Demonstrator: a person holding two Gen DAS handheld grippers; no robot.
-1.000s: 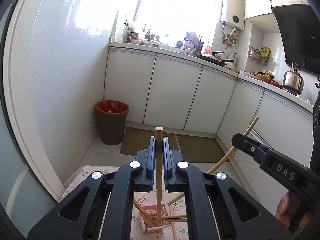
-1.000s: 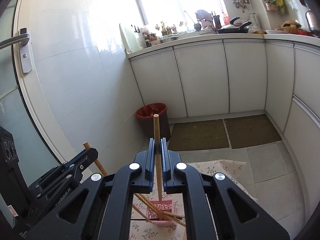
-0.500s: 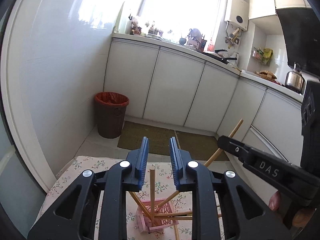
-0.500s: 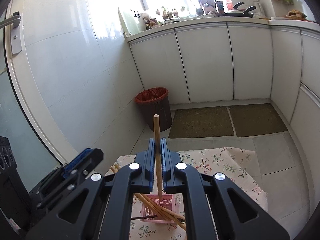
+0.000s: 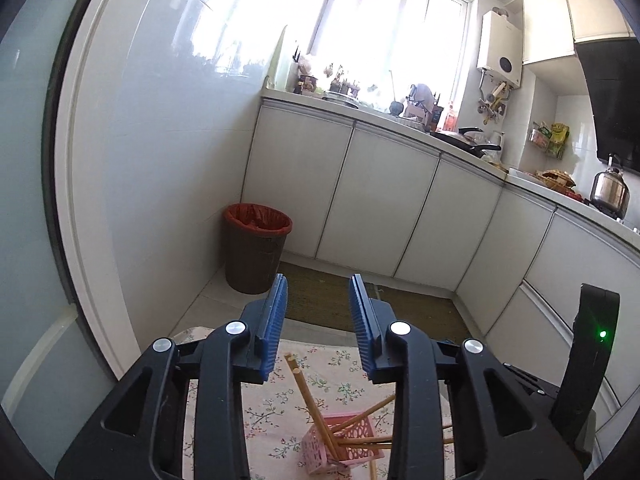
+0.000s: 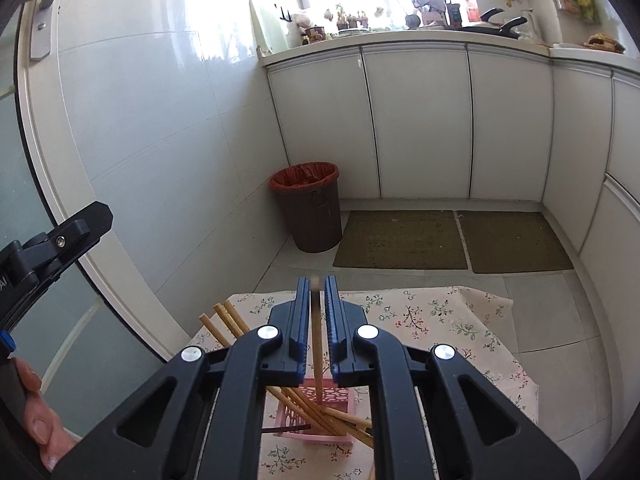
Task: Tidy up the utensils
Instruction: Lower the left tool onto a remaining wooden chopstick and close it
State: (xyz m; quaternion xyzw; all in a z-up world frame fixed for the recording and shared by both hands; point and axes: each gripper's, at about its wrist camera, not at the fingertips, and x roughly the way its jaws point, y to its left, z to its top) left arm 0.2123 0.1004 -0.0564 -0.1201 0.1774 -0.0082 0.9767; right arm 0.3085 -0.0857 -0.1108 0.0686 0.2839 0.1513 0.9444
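Observation:
A pink perforated basket (image 5: 352, 446) (image 6: 320, 408) stands on a floral tablecloth (image 5: 288, 412) (image 6: 440, 320) and holds several wooden chopsticks (image 5: 310, 400) (image 6: 224, 322) that lean out at angles. My left gripper (image 5: 318, 292) is open and empty, above and behind the basket. My right gripper (image 6: 317, 286) has its jaws a little apart around one upright wooden chopstick (image 6: 317, 344) whose lower end points into the basket. I cannot tell whether the pads still touch it.
A brown bin with a red liner (image 5: 258, 252) (image 6: 310, 206) stands on the floor by the white wall. White cabinets (image 5: 380, 200) and two floor mats (image 6: 400, 240) lie beyond the table. The other gripper shows at each frame's edge (image 5: 588, 364) (image 6: 52, 240).
My left gripper opened and let go of its chopstick, which now leans in the basket. My right gripper lowered its chopstick toward the basket and its jaws eased apart.

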